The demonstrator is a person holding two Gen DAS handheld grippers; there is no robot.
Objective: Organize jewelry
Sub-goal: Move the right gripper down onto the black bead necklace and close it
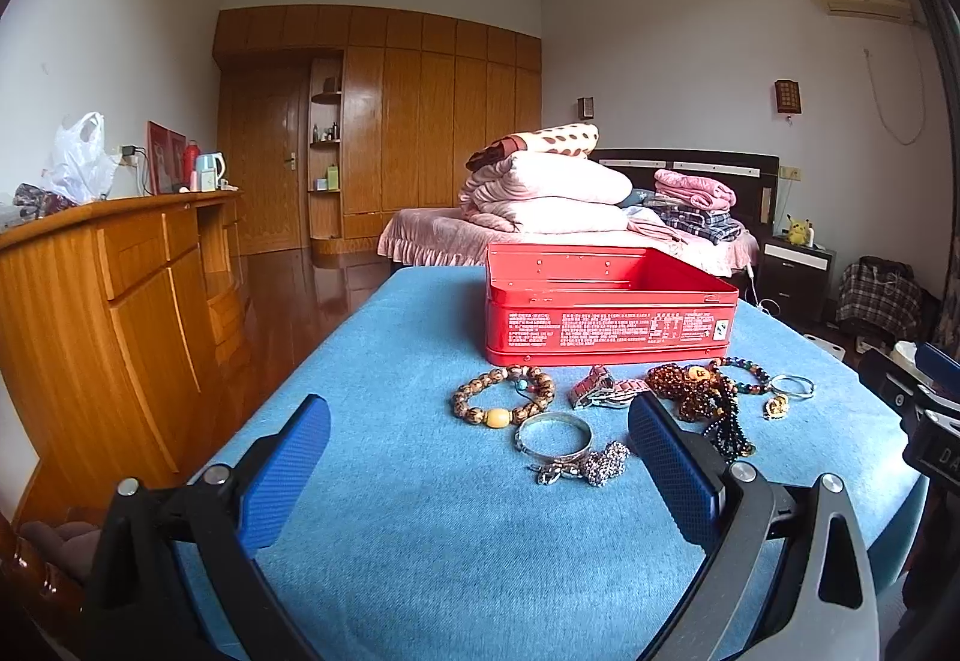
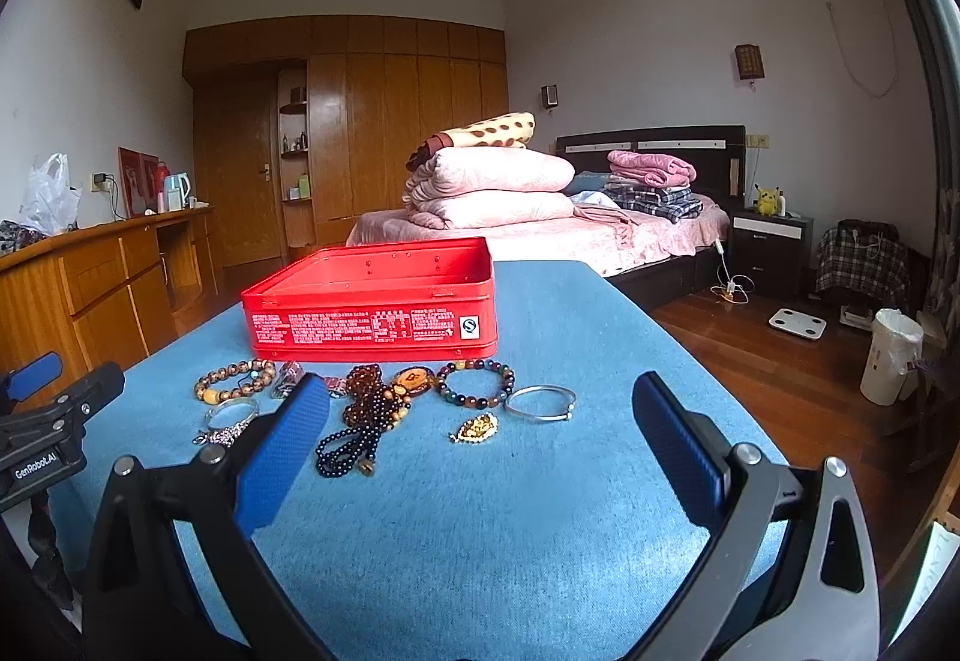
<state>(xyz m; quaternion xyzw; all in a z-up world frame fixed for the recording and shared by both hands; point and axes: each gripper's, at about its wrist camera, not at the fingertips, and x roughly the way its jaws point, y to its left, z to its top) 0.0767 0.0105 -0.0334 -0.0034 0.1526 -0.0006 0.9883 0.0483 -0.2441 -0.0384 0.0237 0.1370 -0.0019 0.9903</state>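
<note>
Both grippers, left [image 1: 480,436] and right [image 2: 480,415], spread wide and empty; your red tin [image 2: 372,301] looks empty, jewelry [image 2: 384,403] all on the cloth — nothing sorted yet.

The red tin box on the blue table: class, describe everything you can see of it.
The red tin box is a shallow rectangular container that looks like painted metal, lidless or open, showing a bare red interior. White printed text and a small square logo cover its near side. It sits flat and upright on the blue tablecloth, just behind the row of jewelry. Neither claw touches it.
</note>
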